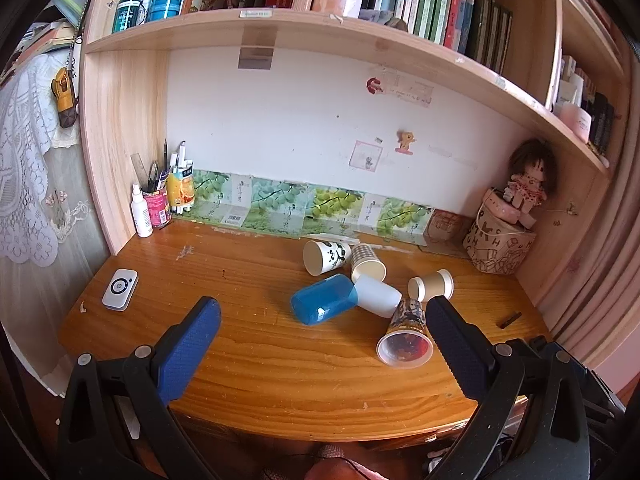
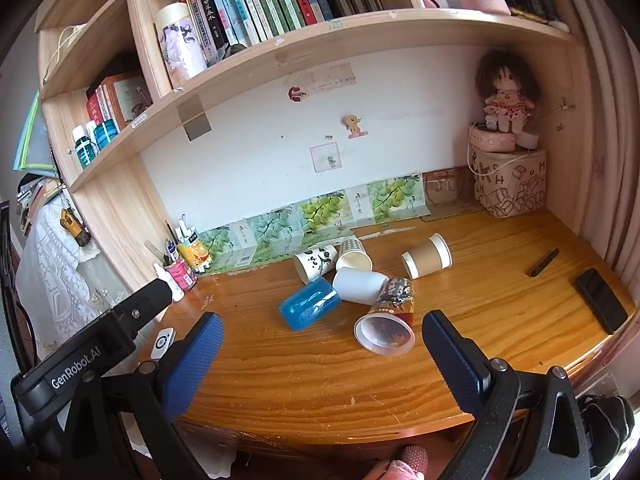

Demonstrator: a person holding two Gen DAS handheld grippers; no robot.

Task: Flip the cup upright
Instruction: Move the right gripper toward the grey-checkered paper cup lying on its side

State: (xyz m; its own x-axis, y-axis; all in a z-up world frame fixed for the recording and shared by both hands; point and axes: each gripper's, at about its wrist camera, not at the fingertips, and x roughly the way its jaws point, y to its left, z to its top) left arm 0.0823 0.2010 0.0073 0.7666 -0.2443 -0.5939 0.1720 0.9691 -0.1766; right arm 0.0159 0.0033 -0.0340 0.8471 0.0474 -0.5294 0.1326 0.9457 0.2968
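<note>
Several cups lie on their sides in a cluster on the wooden desk (image 1: 248, 356): a blue cup (image 1: 322, 298) (image 2: 309, 304), a white cup (image 1: 378, 294) (image 2: 359, 285), a clear printed cup (image 1: 406, 338) (image 2: 387, 325), a panda cup (image 1: 326, 256) (image 2: 315, 263), a checked cup (image 1: 367, 263) (image 2: 353, 255) and a brown paper cup (image 1: 431, 285) (image 2: 426, 257). My left gripper (image 1: 322, 312) is open and empty, above the desk's front, short of the cups. My right gripper (image 2: 322, 326) is open and empty, likewise short of them.
A pen pot with bottles (image 1: 157, 204) stands back left. A small white device (image 1: 120, 289) lies left. A patterned box with a doll (image 2: 509, 184) stands back right. A black phone (image 2: 601, 300) and a dark stick (image 2: 544, 262) lie right. A bookshelf (image 2: 320, 40) hangs overhead.
</note>
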